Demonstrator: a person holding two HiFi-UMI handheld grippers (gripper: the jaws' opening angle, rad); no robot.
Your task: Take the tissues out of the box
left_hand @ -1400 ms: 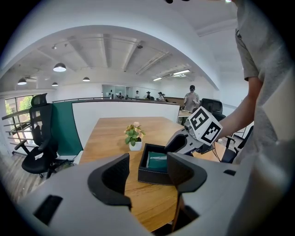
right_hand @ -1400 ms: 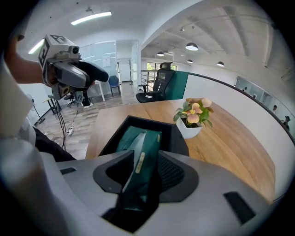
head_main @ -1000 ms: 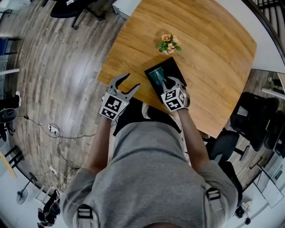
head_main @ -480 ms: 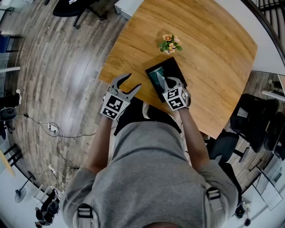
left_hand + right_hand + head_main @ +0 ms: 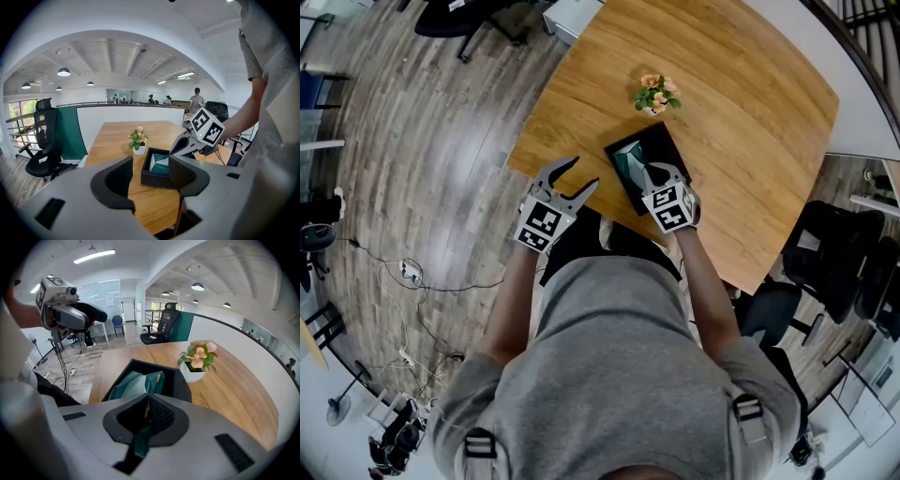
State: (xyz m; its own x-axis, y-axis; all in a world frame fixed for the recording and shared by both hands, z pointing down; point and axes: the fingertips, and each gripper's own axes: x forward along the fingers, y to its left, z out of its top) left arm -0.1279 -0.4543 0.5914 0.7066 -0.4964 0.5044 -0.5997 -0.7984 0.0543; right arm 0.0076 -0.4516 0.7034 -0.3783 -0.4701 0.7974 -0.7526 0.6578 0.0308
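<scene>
**R jaws pinched on teal tissue at the box, L idle**

R gripper [image 5: 651, 174] was at the black box [image 5: 664, 141], jaws closed tight on a fold of the teal tissue [image 5: 136, 380]. In the right gripper view a strip of it ran back btw the jaws toward the camera. The rest stood up out of the box just ahead. So the tissue lay straight in front of & slightly below the R jaws, most of it not yet out.

Box sat close to the near edge of the desk [image 5: 741, 112]. Its long axis seemed to run from that edge out toward the small flower pot [image 5: 654, 94], which stood apart beyond the box's far end. R gripper reached in over the near end, approx along that axis. Judging from this, next move = pull up & back toward the person so the tissue clears the box walls. Box was unheld, so it might drag along.

L gripper [image 5: 579, 173] hovered at the near edge, toward the desk's left corner. Its jaws were wide apart w/ nothing btw them, aimed across at the box's side. R was clearly the nearer one.

Wood-grain desk top carried just box & pot. Room was an open office w/ plank floor [image 5: 412, 141], cables [image 5: 412, 275] lying on it & black chairs [image 5: 834, 262] off the desk's right side.
</scene>
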